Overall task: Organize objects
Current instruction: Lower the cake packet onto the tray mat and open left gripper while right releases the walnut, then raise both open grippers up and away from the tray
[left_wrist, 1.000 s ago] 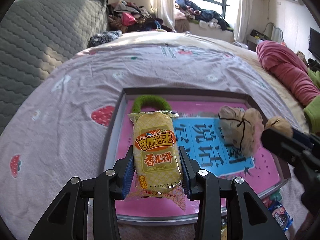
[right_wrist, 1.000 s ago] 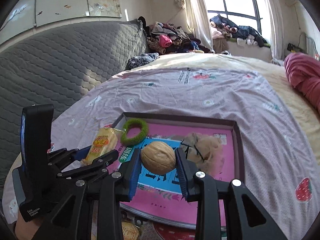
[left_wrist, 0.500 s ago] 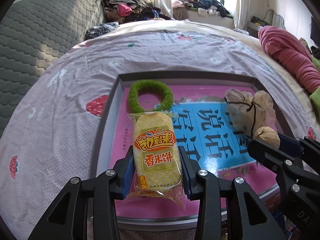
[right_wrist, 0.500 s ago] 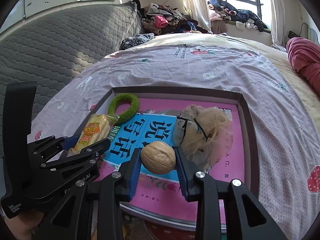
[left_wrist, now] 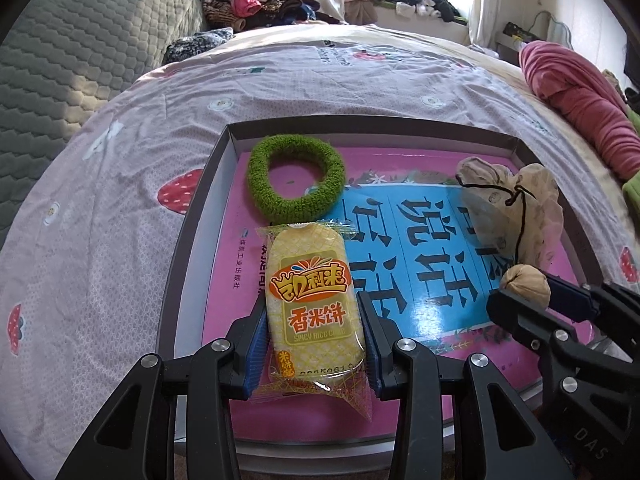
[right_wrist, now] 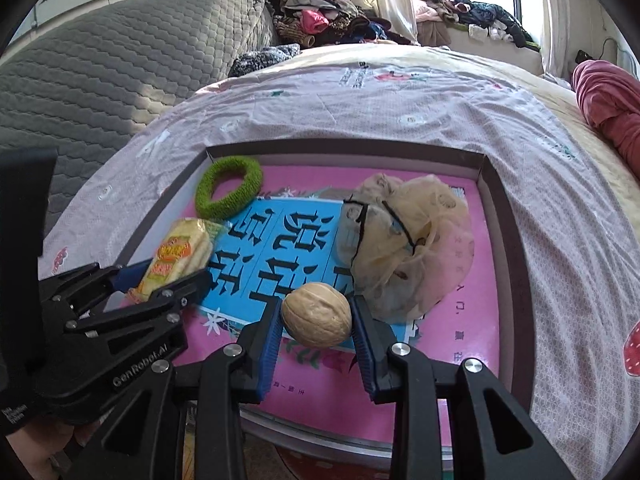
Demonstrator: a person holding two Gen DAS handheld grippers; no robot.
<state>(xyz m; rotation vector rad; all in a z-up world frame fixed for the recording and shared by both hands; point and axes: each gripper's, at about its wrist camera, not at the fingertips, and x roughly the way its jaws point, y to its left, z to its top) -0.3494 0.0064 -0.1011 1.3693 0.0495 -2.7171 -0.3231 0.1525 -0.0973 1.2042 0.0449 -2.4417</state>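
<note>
A shallow grey box (left_wrist: 188,236) (right_wrist: 504,216) lies on the bed with a pink and blue book cover as its floor. My left gripper (left_wrist: 313,330) is shut on a yellow rice-cake packet (left_wrist: 314,304) (right_wrist: 180,254), held low over the box's near left part. My right gripper (right_wrist: 316,320) (left_wrist: 532,296) is shut on a walnut (right_wrist: 317,315) (left_wrist: 524,282), held over the box's near middle. A green fuzzy hair tie (left_wrist: 296,184) (right_wrist: 229,192) lies in the far left corner. A beige mesh pouch (left_wrist: 508,208) (right_wrist: 404,240) rests on the right side.
The pink strawberry-print bedsheet (left_wrist: 100,208) surrounds the box. A grey quilted headboard (right_wrist: 100,64) rises at the left. Red bedding (left_wrist: 576,100) is bunched at the right. Clothes (right_wrist: 320,16) are piled by the window at the back. A person's hand (right_wrist: 24,452) shows at the lower left.
Both grippers have come down and tipped toward the box, which now looks larger and closer. The packet and the walnut stay gripped as before.
</note>
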